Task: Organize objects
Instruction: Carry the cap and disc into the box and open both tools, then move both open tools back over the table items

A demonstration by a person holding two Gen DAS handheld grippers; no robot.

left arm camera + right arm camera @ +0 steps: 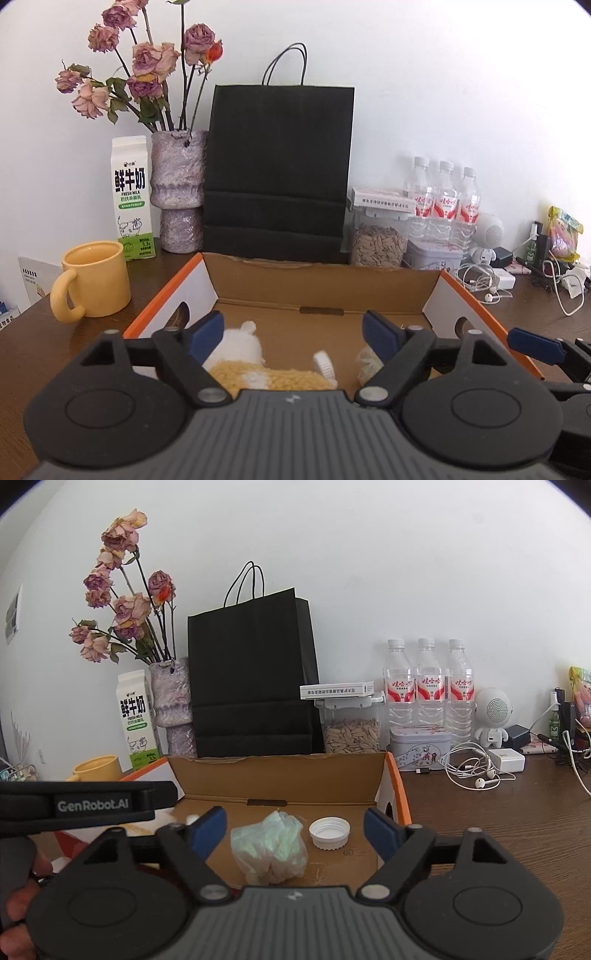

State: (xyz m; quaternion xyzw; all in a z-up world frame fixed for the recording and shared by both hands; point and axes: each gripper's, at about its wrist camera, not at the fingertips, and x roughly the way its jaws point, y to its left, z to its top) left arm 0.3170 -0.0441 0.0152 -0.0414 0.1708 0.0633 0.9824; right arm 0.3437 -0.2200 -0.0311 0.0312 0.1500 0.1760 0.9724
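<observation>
An open cardboard box (pixel 321 277) with orange-edged sides lies on the dark wooden table. Inside it lie a white and yellow plush toy (pixel 243 350), a white bottle cap (pixel 325 363) and a crumpled clear plastic bag (pixel 367 363). My left gripper (pixel 293 336) stands open over the box, with the plush low between its blue pads and close to the left one. In the right wrist view my right gripper (pixel 295 827) is open above the plastic bag (pixel 269 849), and the cap (pixel 330 833) sits just right of the bag. Neither gripper presses on anything.
Behind the box stand a black paper bag (pixel 277 170), a vase of dried roses (pixel 179 188), a milk carton (pixel 133 199), a seed jar (pixel 378 243) and three water bottles (pixel 443 199). A yellow mug (pixel 96 280) sits left; earphones and cables (pixel 476 771) lie right.
</observation>
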